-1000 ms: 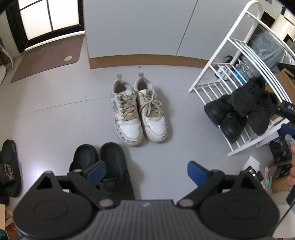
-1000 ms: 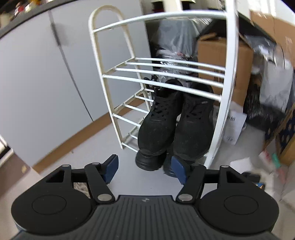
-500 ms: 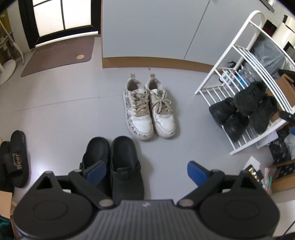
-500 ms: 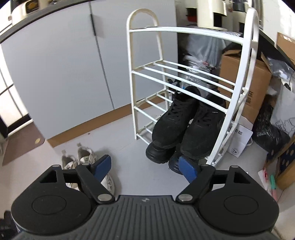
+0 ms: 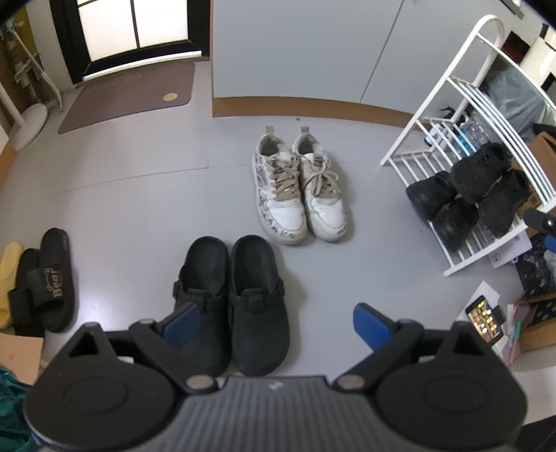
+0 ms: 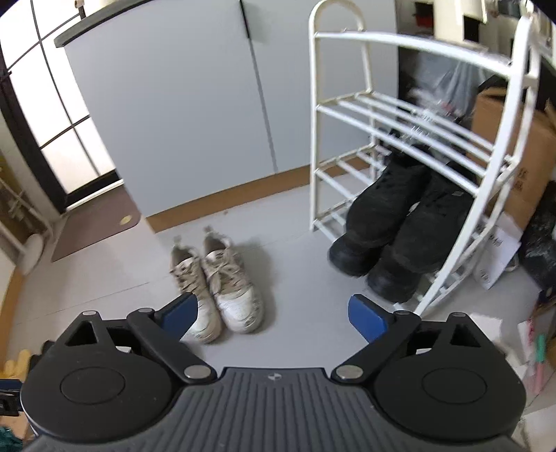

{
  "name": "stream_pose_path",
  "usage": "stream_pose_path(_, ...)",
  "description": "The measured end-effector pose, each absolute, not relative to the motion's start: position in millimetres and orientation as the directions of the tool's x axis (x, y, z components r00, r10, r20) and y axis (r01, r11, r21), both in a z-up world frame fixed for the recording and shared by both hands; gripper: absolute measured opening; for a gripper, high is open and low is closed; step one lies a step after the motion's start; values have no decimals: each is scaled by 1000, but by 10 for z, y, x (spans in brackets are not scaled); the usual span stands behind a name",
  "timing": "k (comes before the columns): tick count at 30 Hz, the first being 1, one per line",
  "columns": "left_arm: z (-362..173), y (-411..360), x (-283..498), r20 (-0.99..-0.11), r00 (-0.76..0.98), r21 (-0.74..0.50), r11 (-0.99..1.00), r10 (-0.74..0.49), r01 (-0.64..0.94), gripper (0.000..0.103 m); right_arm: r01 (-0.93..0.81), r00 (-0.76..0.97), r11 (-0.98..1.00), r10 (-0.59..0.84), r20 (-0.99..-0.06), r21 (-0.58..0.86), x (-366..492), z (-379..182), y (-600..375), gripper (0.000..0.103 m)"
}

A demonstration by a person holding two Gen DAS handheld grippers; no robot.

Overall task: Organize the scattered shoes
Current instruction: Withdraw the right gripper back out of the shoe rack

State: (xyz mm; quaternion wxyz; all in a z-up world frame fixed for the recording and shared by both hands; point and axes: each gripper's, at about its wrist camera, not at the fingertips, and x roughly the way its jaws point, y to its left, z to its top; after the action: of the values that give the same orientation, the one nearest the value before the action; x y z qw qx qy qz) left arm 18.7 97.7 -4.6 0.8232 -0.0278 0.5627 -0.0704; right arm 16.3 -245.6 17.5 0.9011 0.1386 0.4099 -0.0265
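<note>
Your white shoe rack stands at the right of the room, beside the grey cabinet. It is a tubular frame with arched ends and slatted shelves. Black lace-up shoes sit on its lower shelves, toes hanging over the front edge toward the floor; from the left wrist view they read as two pairs, one stacked over the other.

The white sneakers lie on the open floor in front of the cabinet base, side by side and touching, toes toward you. Beige laces, scuffed uppers, a grey mottled pattern on the outer sides.

The black clogs sit nearer you, also paired and parallel, straps across the instep; their near ends are partly hidden behind your left gripper. At the far left a black slide sandal with printed lettering lies next to another dark slide and a yellow one, near the frame edge.

Your left gripper hovers over the clogs, fingers spread wide, nothing between them. Your right gripper has just been opening; its blue pads stand far apart with only floor between them, sneakers to its left, rack to its right.

Clutter sits right of the rack: a cardboard box, dark plastic bags, loose papers, a phone with a lit screen.

The floor is smooth pale grey. A brown mat lies before a dark-framed glass door.
</note>
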Motion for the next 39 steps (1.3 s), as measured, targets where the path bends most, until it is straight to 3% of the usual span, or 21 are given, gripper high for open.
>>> stream_pose_path(9, -62, 1052, 110, -913, 380, -120, 988, -149, 100, 97, 170, 642, 941, 120, -757, 294, 290, 106, -2387, 97)
stream_pose_path(14, -180, 1134, 213, -916, 352, -171, 981, -191, 86, 95, 143, 626, 949, 132, -768, 280, 412, 20, -2228, 97)
stream_pose_path(16, -175, 1133, 231, -905, 372, -175, 977, -208, 118, 99, 119, 615, 953, 149, -774, 278, 500, -41, -2123, 97)
stream_pose_path(18, -238, 1121, 276, -923, 351, -127, 985, -159, 113, 98, 112, 604, 956, 151, -783, 271, 568, -98, -2037, 97)
stream_pose_path(28, -336, 1211, 368, -933, 320, -131, 984, -163, 119, 98, 61, 562, 977, 136, -816, 205, 676, -306, -1766, 97)
stream_pose_path(39, -294, 1179, 353, -925, 323, -169, 978, -200, 122, 98, 156, 564, 962, 98, -820, 222, 545, -314, -1815, 97)
